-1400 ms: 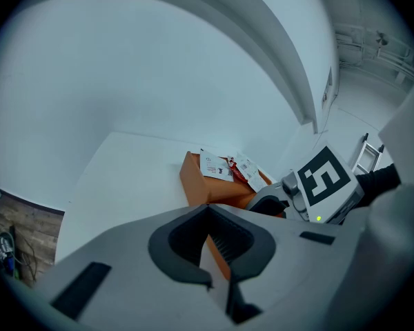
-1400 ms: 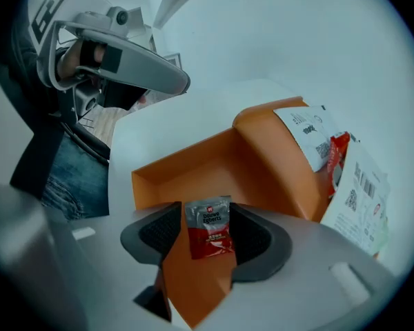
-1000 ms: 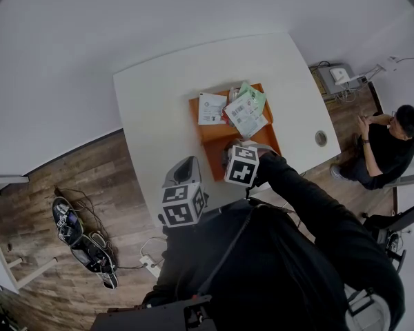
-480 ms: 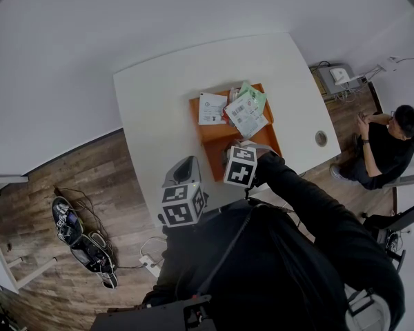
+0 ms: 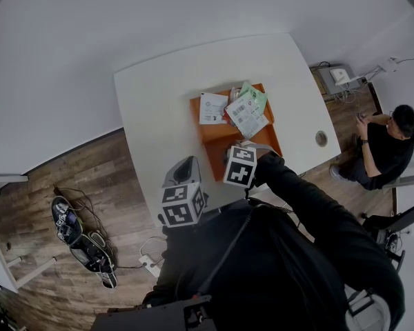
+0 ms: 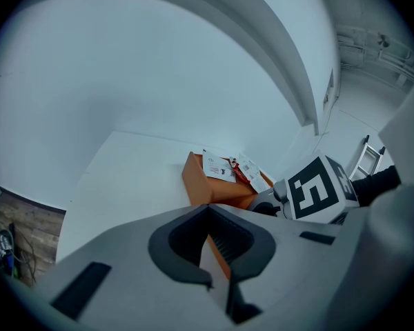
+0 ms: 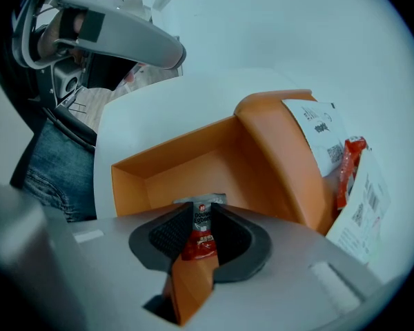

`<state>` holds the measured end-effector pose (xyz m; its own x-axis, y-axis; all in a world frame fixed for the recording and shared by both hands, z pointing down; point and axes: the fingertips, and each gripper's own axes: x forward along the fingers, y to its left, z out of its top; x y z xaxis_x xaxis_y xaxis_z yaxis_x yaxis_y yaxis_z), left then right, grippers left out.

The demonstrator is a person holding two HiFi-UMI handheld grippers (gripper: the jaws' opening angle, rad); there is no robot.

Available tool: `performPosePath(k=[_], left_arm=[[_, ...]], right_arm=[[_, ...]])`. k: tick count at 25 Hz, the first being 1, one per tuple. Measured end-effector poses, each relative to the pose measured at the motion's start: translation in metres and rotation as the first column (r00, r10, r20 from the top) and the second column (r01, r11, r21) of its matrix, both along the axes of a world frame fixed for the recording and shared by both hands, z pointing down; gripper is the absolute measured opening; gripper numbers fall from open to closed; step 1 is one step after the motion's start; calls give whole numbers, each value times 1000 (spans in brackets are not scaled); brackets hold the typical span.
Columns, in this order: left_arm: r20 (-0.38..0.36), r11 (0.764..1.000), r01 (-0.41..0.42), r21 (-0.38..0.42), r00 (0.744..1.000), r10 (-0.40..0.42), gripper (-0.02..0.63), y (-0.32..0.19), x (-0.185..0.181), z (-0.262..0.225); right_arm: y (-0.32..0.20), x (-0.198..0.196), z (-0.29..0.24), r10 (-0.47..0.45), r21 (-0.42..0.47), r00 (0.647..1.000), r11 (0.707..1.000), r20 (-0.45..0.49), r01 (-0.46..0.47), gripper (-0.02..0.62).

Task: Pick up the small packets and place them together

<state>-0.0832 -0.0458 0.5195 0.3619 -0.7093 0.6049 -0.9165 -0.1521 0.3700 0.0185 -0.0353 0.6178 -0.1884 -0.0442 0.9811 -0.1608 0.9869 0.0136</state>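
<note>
Left gripper (image 6: 213, 247): held at the bench's near edge; jaws narrowly apart, nothing between them.
Orange box (image 5: 217, 143): set mid-bench, long side running from the near edge to the far edge.
Right gripper (image 7: 197, 243): pointed steeply down over the box's near end; jaws just closed in, now clamped on a packet.
Red packet (image 7: 201, 221): upright between those jaws, top edge showing above them.
Other packets (image 5: 247, 110): heaped at the box's far end.
Task bearing: the pick is judged secured; the carry to the heap is not yet done.
</note>
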Motion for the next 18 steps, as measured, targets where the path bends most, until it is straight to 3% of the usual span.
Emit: performPosePath(k=[13, 18], left_arm=[[-2, 1000, 12, 0, 1000, -12, -2, 0, -2, 1], [-1, 1000, 17, -1, 1000, -17, -2, 0, -4, 2]], right_arm=[[-1, 3, 0, -26, 30, 999, 999, -21, 26, 28], [4, 1, -9, -24, 25, 1000, 999, 14, 24, 26]])
